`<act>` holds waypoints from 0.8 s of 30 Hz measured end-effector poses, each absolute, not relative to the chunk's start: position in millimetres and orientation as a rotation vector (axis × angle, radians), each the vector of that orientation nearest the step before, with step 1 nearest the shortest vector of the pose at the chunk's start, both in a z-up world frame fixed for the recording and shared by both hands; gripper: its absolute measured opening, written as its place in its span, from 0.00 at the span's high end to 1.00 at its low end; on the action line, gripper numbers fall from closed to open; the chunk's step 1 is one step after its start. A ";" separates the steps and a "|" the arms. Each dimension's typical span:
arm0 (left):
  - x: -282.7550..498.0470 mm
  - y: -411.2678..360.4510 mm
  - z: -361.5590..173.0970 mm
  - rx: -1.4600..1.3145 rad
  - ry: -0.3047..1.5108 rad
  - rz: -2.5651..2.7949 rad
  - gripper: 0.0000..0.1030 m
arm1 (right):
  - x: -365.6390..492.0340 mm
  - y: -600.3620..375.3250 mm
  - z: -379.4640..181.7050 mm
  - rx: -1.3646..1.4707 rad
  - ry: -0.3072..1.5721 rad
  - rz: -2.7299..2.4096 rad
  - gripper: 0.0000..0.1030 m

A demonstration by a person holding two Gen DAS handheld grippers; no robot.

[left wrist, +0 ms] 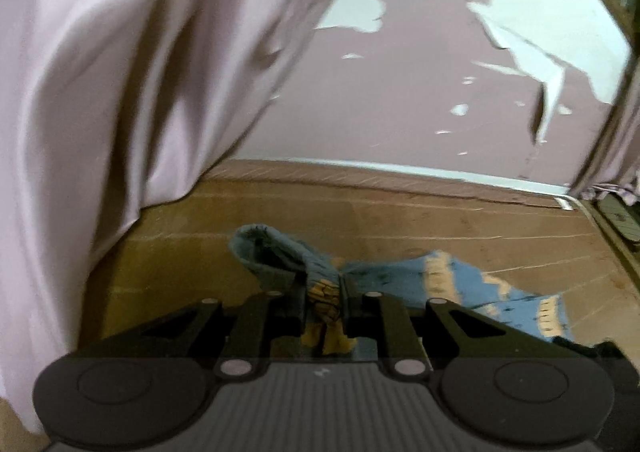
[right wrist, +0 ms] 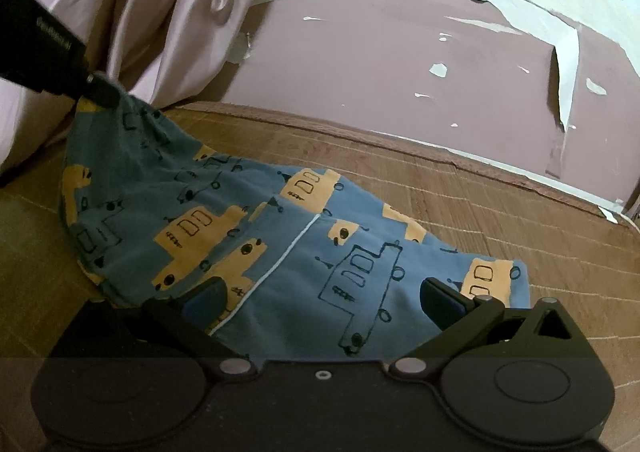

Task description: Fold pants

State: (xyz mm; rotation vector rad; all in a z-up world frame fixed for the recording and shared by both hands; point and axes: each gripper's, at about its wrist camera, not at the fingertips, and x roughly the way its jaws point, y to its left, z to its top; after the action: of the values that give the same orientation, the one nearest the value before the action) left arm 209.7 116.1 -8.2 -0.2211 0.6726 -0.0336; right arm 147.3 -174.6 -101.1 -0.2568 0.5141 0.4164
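Left wrist view: left gripper (left wrist: 323, 306) clamped tight on a bunched fold of the pants (left wrist: 460, 280), blue and orange cloth pinched between the two black fingers (left wrist: 296, 304), a crumpled loop of fabric sticking up just past the tips. Only a narrow crumpled strip of the garment shows here. Right wrist view gives the whole picture: pants (right wrist: 280, 236) spread on the brick-pattern floor (right wrist: 500, 220), one end lifted off the floor where the left gripper (right wrist: 100, 90) pulls it up toward the curtain (right wrist: 152, 4). Right gripper (right wrist: 320, 302) jaws wide apart, blue-padded fingertips (right wrist: 204, 298) either side of the near edge of the pants, gripping nothing; whether the tips touch the cloth, cannot tell.

Pants are soft knit-looking cotton, dusty blue, printed with orange block vehicles and dark line-drawn trucks, thin white piping running down across the cloth. Cloth sags in a smooth slope from the raised end to the flat end nearest the right gripper.

Floor is brown, matte, with pale grout-like lines. Behind the pants, a mauve wall (right wrist: 380, 52) with paint peeling in large white patches and a curled hanging flake. Pale pink satin curtain (left wrist: 100, 72) hangs in long glossy folds left of the pants, reaching the floor.
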 end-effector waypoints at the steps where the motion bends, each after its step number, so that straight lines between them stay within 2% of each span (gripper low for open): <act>1: 210.8 108.9 -3.1 -0.215 0.668 -0.055 0.83 | 148.0 -177.6 -99.6 -0.251 0.508 0.411 0.01; 8: 209.9 29.5 32.2 -0.103 0.605 -0.285 0.83 | 152.3 -220.7 -81.8 -0.239 0.465 0.354 0.01; 12: 206.4 -33.4 25.8 0.017 0.586 -0.442 0.80 | 153.6 -256.3 -79.0 -0.269 0.476 0.299 0.01; 13: 205.3 -49.0 18.9 0.054 0.590 -0.471 0.77 | 154.1 -264.8 -80.8 -0.281 0.485 0.276 0.01; 14: 204.2 -64.2 9.5 0.092 0.597 -0.502 0.62 | 154.3 -272.8 -83.4 -0.293 0.497 0.250 0.01; 16: 196.9 -85.5 -12.3 0.149 0.628 -0.542 0.41 | 154.9 -288.4 -91.1 -0.313 0.529 0.192 0.01; 18: 182.4 -95.9 -31.6 0.219 0.652 -0.552 0.38 | 153.9 -301.2 -97.5 -0.314 0.544 0.158 0.01; 20: 166.0 -96.3 -46.0 0.304 0.627 -0.533 0.27 | 153.4 -308.6 -101.0 -0.294 0.551 0.137 0.01; 24: 134.7 -92.4 -70.3 0.458 0.578 -0.530 0.23 | 155.7 -308.1 -96.2 -0.251 0.525 0.170 0.01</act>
State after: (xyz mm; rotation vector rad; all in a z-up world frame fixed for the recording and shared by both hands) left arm 134.7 -92.4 -70.3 0.4578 0.5785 -0.5296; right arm 155.7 -308.1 -96.2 -0.2505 0.5252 0.1702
